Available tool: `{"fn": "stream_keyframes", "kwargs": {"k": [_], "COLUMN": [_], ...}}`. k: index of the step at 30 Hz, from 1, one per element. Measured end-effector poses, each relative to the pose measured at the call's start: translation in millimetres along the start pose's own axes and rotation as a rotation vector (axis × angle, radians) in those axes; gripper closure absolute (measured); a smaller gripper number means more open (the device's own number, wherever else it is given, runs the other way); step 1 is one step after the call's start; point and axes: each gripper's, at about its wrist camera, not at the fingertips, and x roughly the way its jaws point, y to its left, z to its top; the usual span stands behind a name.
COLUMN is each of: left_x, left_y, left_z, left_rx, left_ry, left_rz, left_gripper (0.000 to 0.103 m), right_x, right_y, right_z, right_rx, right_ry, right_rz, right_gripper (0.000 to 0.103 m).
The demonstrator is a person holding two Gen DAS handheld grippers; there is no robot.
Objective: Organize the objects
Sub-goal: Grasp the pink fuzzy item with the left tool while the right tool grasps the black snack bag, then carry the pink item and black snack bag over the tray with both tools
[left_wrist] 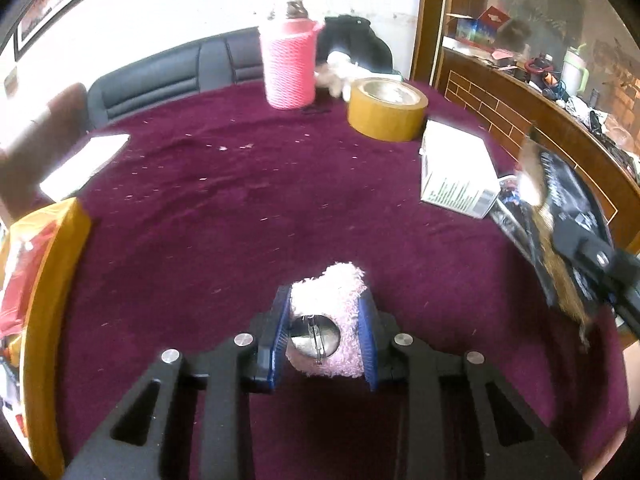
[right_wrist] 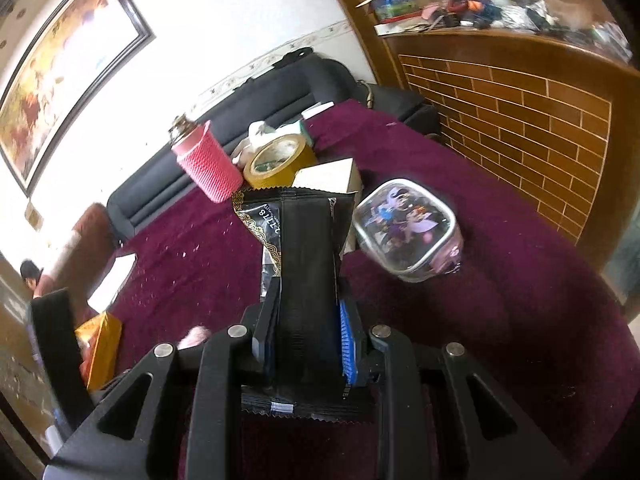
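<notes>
Pink fluffy pouch (left_wrist: pixel 328 312) sits clamped in the left tongs (left_wrist: pixel 326 334) just above the bench (left_wrist: pixel 240 216); the right tongs (right_wrist: pixel 306 320) grip a black packet (right_wrist: pixel 296 248). Both still need places. The middle is free; box (left_wrist: pixel 454 168), tape (left_wrist: pixel 386 108) and bottle (left_wrist: pixel 288 64) crowd the far edge.

The left tongs (left_wrist: pixel 327 334) consist of two matte black plastic arms with elongated triangular cut-outs. Four round silver screw heads sit in a row across the linkage. Each finger carries a blue ribbed pad (left_wrist: pixel 280 338) on its inner face, mounted on a black block.

The right tongs (right_wrist: pixel 306 340) share this construction: black cut-out arms, four silver screw heads, and a blue ribbed pad (right_wrist: pixel 347 344) visible on the right-hand finger.
</notes>
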Motion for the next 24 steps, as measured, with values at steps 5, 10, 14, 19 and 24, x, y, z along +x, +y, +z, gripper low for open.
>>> {"fn": "stream_keyframes", "kwargs": {"k": [5, 10, 14, 19, 24], "left_x": [-28.1, -57.5, -77.6, -99.2, -120.7], "left_y": [19.6, 34.2, 44.5, 59.3, 78.0], "left_z": [-16.7, -26.9, -32.9, -42.1, -54.2], "left_rx": [0.01, 0.016, 0.02, 0.026, 0.009], "left_ry": [-0.067, -0.134, -0.188, -0.24, -0.285], "left_rz": [0.027, 0.039, 0.06, 0.085, 0.112], "left_gripper": [0.077, 0.077, 0.077, 0.076, 0.076], "right_x": [7.3, 8.6, 10.0, 7.0, 7.9], "right_y": [14.7, 36.7, 49.2, 64.2, 72.0], "right_z": [-8.2, -20.1, -28.1, -35.3, -39.4], "right_rx": [-0.079, -0.159, -0.217, -0.275, -0.315], "right_ry": [0.024, 0.039, 0.046, 0.035, 0.039], "right_rz": [0.005, 0.019, 0.03, 0.054, 0.065], "right_gripper": [0.081, 0.082, 0.082, 0.082, 0.082]}}
